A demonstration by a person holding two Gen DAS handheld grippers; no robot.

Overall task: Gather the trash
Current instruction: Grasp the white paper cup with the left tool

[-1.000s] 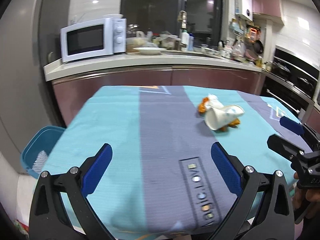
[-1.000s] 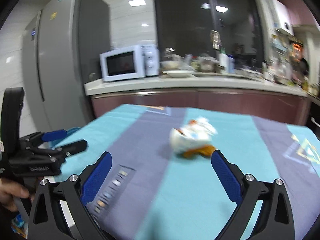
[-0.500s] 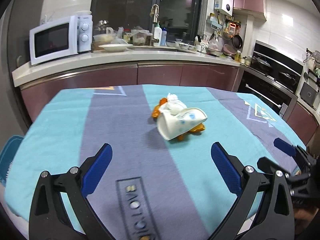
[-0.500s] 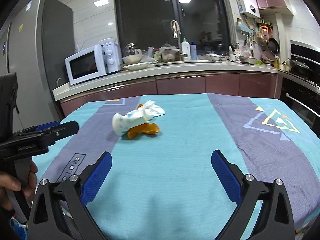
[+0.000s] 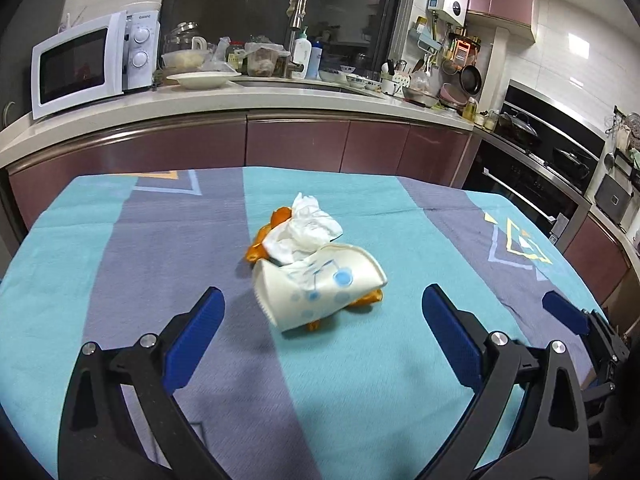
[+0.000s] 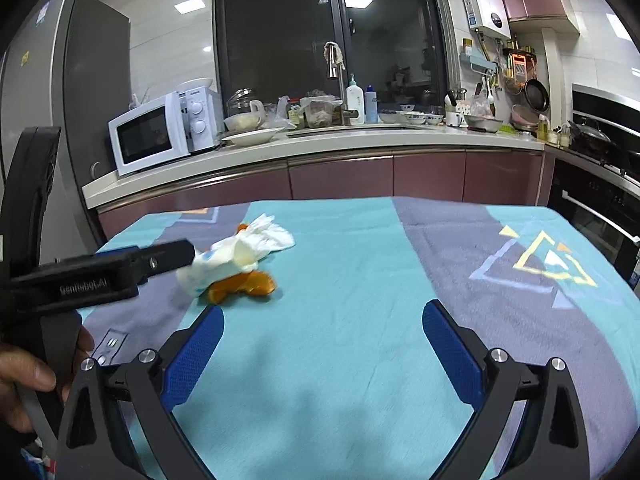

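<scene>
— Right, both claws are up over the cloth-covered counter [image 5: 420, 216]. What's the left claw [image 5: 320, 332] doing?

— Spread wide, blue pads well apart, gripping nothing. It hangs just short of the trash pile, with the paper cup [image 5: 320, 288] sitting between the lines of its two fingers, ahead of the tips.

— And the pile itself?

— A crushed white paper cup with blue dots, lying on its side on the teal stripe of the tablecloth [image 5: 120, 264], near the middle. A crumpled tissue [image 5: 308, 226] is stuffed against its mouth, and bits of orange peel [image 5: 260, 248] poke out from underneath on both sides. All touching, one heap.

— The right claw [image 6: 322, 344]?

— Wide open as well, empty. It's off to the side, pointing across bare cloth; from its camera the cup [image 6: 212, 264] lies up to the left, with the peel [image 6: 244, 286] under it and the tissue [image 6: 268, 236] behind. The left claw's black finger [image 6: 120, 266] crosses in front there, and a hand [image 6: 28, 376] grips its handle at the edge.

— Behind?

— A microwave [image 5: 92, 64] and a white plate [image 5: 202, 79] on the kitchen worktop.
</scene>
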